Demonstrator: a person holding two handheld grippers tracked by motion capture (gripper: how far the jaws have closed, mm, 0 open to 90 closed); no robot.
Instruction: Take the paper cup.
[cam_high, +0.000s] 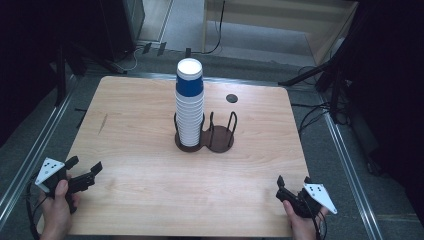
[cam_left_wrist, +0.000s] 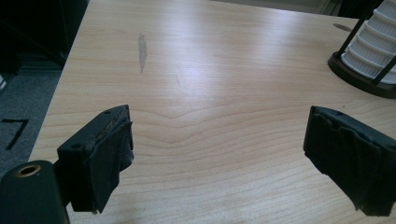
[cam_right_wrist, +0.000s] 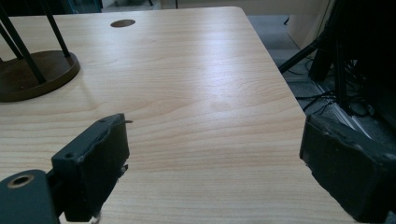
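Observation:
A tall stack of white paper cups with a blue band near the top stands in the left bay of a dark double cup rack at the table's middle. The rack's right bay holds nothing. My left gripper rests near the table's front left corner, held by a hand, jaws wide apart over bare wood. My right gripper sits near the front right edge, also open with nothing between its jaws. The cup stack's ribbed base appears at the far right of the left gripper view.
The light wooden table has a small dark round hole behind the rack and a faint grey smudge at left. Metal rails run along both sides. Dark stands and cables lie on the floor at right.

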